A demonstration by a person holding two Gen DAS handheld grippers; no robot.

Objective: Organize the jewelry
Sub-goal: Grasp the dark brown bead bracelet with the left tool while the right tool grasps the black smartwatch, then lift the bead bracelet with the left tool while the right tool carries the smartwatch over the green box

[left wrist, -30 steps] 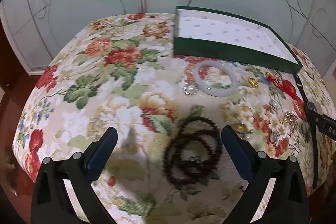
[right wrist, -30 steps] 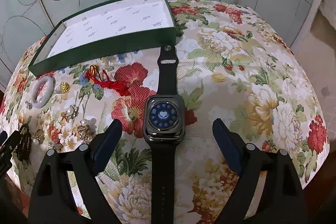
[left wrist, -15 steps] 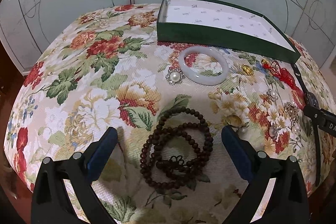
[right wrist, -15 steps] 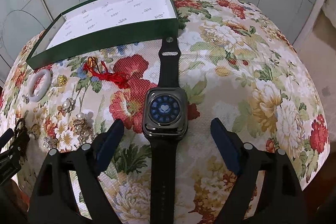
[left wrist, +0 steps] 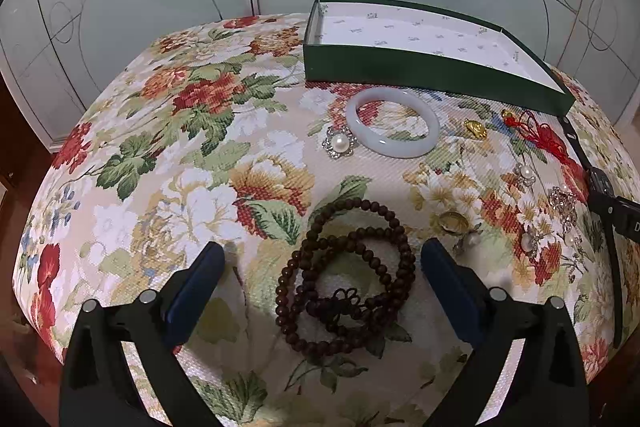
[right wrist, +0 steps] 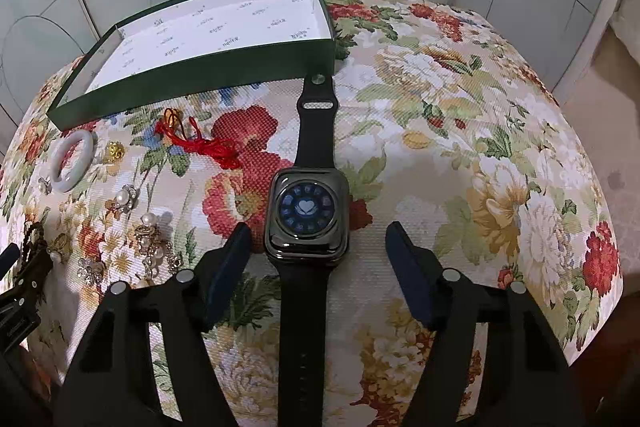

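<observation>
A floral-clothed table (left wrist: 168, 163) carries an open green box (left wrist: 420, 67) at the far edge, a white bangle (left wrist: 392, 123), brown prayer beads (left wrist: 348, 275), brooches, and a black smartwatch (right wrist: 308, 219).

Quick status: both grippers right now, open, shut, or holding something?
Left gripper: open, jaws closing around the coiled dark brown wooden bead strand, not touching it.
Right gripper: open, jaws closing beside the black square-faced smartwatch, not gripping yet.
</observation>
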